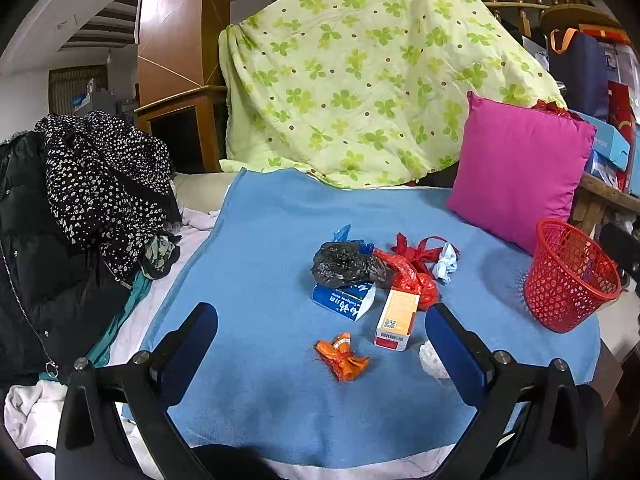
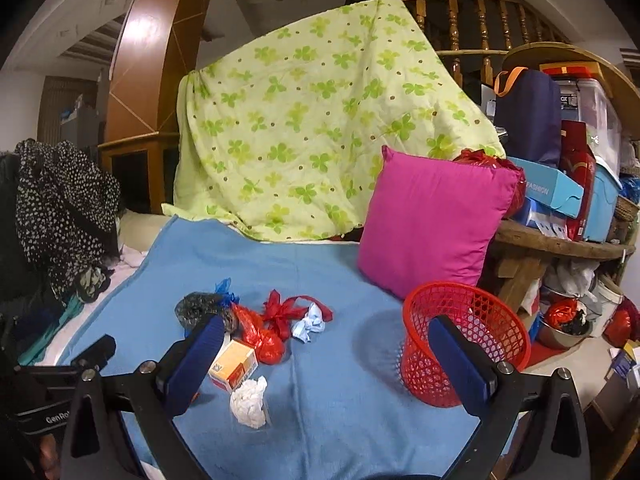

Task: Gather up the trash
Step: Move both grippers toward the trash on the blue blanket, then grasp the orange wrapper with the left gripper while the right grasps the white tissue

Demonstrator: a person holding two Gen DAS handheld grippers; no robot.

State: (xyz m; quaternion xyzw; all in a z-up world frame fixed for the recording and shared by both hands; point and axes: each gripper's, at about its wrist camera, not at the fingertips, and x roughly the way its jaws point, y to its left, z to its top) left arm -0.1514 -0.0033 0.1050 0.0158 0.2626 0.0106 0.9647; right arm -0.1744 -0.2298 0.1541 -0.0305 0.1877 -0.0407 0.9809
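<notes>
Where trash lies (image 1: 362, 292), blue blanket (image 1: 260, 240)

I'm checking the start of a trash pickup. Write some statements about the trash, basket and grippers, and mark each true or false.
1. Both the left gripper and the right gripper are open and empty. True.
2. The red basket lies on its side. False: it stands upright on the blue blanket.
3. The orange wrapper is already in the basket. False: it lies on the blanket.
4. A pink pillow stands behind the basket. True.
5. The black bag sits beside a red bag. True.
</notes>
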